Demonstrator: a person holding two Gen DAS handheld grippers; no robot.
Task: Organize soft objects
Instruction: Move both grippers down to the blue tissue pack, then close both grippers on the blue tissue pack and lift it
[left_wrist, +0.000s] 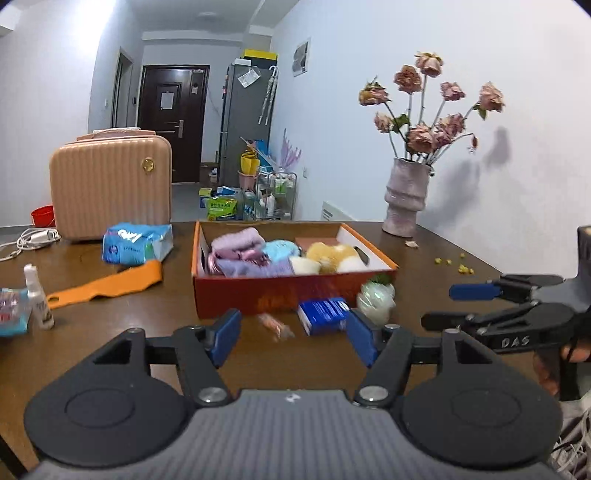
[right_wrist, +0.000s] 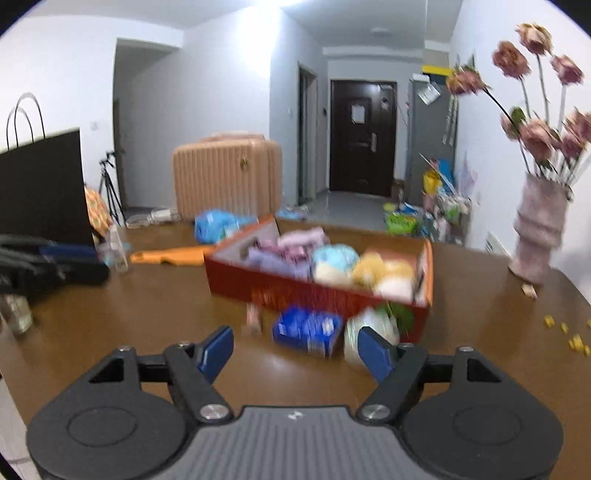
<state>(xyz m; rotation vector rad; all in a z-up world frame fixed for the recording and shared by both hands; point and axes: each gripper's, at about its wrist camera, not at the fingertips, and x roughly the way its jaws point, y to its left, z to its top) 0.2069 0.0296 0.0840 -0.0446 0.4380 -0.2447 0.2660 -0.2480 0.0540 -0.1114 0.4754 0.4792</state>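
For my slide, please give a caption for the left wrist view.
Open left tongs face an orange box filled with soft toys.

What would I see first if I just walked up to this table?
An orange box in the middle of the brown table, stuffed with pastel soft things. At the right edge, dried pink roses stand in a pale vase. A peach suitcase sits back left.

A lived-in flat. Beyond the brown bench (left_wrist: 110, 354) a hallway leads to a dark entry door (left_wrist: 171, 122), with a grey fridge (left_wrist: 245, 122) right of that door and a cluttered trolley (left_wrist: 275, 195) below the fridge. A pink suitcase (left_wrist: 110, 184) and a vase of dried roses (left_wrist: 406, 195) stand on the bench.
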